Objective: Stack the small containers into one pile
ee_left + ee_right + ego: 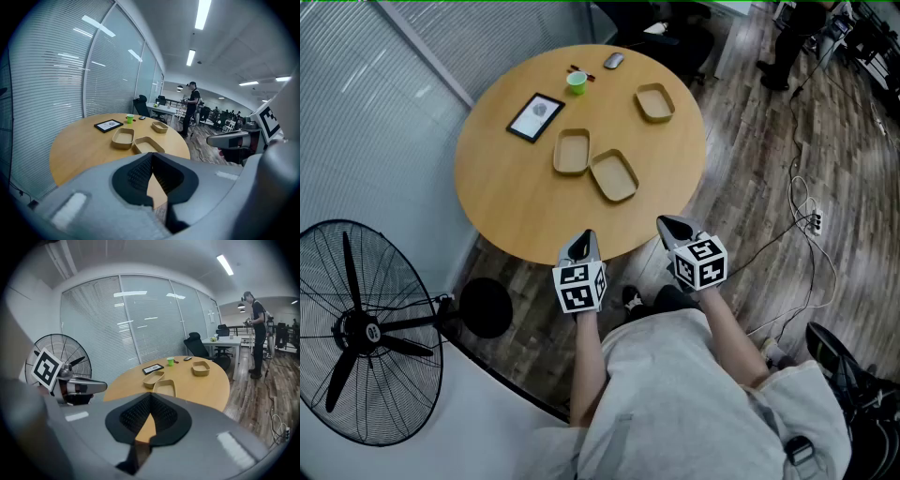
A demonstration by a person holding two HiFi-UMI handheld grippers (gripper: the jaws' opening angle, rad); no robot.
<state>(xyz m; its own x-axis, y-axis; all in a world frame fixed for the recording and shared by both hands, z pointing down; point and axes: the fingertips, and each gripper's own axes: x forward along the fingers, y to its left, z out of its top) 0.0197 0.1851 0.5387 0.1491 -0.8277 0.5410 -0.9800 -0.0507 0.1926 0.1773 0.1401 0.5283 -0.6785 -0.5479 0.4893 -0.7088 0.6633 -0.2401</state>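
From where I am standing, no words, brands or numbers are coming through clearly enough to read. The only signs showing are the black-and-white square markers (577, 287), which are sitting on the left gripper (584, 240) and on the right gripper (667, 226). They are carrying blocky patterns rather than letters. A tablet (535, 117) is lying near the far left edge of the table (516, 206). Its screen is showing a pale page with a grey shape, and anything written there is too small to make out.
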